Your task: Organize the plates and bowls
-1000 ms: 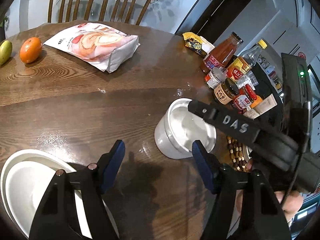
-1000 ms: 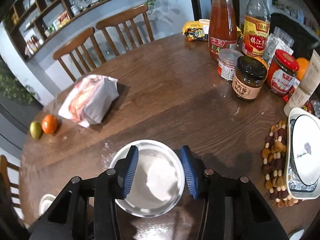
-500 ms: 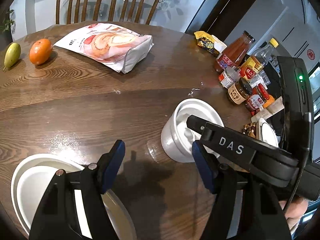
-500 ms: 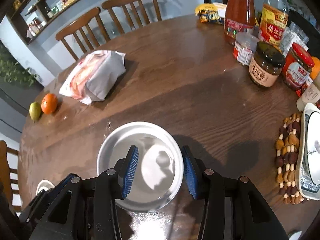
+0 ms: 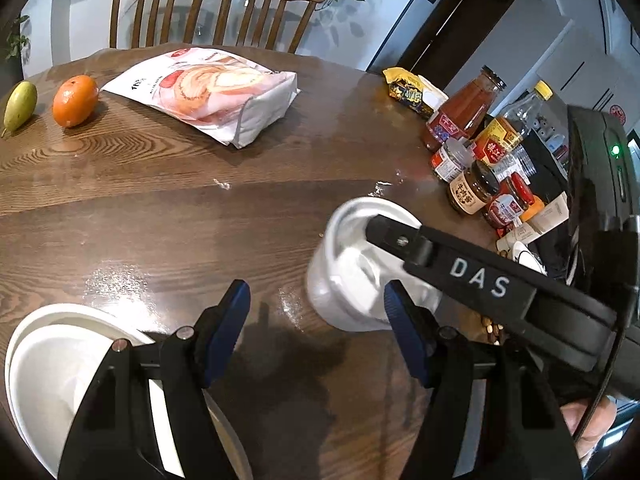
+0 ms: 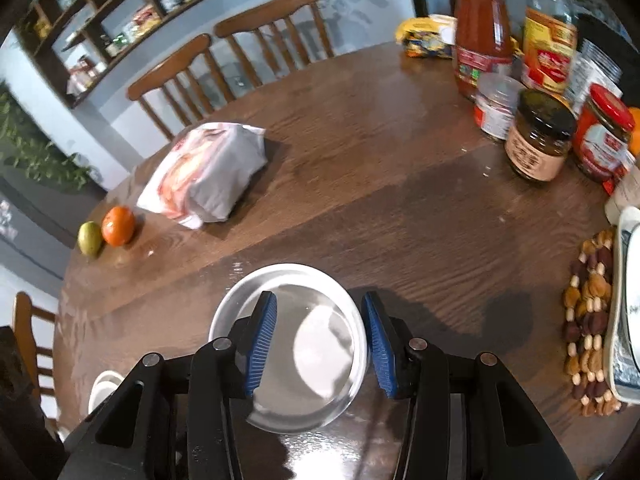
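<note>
Open table (image 6: 360, 168) mid-span; jars (image 6: 538, 136) crowd the right, snack bag (image 6: 208, 172) far-left.

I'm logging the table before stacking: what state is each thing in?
white bowl, empty, open side up
right claw, one finger inside the bowl, one outside; grip unclear
left claw, open, empty
white plates, stacked, empty
dark-lidded jar, lid on
red sauce bottle, capped
snack bag, lying flat
</note>
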The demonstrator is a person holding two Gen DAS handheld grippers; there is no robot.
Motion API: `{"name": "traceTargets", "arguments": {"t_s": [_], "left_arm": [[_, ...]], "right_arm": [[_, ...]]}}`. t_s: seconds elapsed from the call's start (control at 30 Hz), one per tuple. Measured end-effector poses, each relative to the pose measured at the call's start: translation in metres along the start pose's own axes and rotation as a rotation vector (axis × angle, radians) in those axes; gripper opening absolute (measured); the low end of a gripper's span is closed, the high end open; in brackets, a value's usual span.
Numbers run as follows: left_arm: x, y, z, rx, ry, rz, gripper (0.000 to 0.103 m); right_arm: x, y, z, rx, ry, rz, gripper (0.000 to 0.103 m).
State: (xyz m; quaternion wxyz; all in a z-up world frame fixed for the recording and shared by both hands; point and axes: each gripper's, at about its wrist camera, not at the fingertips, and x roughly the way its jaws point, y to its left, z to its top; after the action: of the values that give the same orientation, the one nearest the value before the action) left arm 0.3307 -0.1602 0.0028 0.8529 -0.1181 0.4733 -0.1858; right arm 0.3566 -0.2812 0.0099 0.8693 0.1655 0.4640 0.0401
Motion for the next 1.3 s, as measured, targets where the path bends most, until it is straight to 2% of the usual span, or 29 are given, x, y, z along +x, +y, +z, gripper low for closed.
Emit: {"name": "traceTargets", "arguments": {"t_s": [0.23, 0.3, 0.53, 0.7, 0.83, 1.1, 1.3], "left_arm": [[0.002, 0.002, 0.000, 0.011, 0.001, 0.008, 0.068], [0.003, 0.001, -0.001, 0.018, -0.002, 0.011, 0.068], [0.005, -0.001, -0.003, 0.033, 0.005, -0.001, 0.066], [0.005, -0.005, -0.006, 0.053, 0.000, 0.008, 0.056], [0.006, -0.003, -0.006, 0.051, -0.002, 0.017, 0.055], [0.002, -0.003, -0.006, 0.026, 0.006, 0.041, 0.055], [-0.015, -0.008, -0.005, 0.035, -0.042, 0.051, 0.055]], "right_arm": [[0.006, 0.011, -0.003, -0.044, 0.045, 0.051, 0.032], [0.006, 0.010, -0.003, -0.043, 0.050, 0.062, 0.031], [0.009, 0.008, -0.004, -0.029, 0.065, 0.063, 0.030], [0.010, 0.008, -0.005, -0.020, 0.078, 0.048, 0.031], [0.012, 0.010, -0.006, -0.026, 0.097, 0.048, 0.034], [0.014, 0.009, -0.006, 0.010, 0.117, 0.075, 0.034], [-0.005, 0.016, -0.006, 0.003, 0.073, 0.090, 0.034]]}}
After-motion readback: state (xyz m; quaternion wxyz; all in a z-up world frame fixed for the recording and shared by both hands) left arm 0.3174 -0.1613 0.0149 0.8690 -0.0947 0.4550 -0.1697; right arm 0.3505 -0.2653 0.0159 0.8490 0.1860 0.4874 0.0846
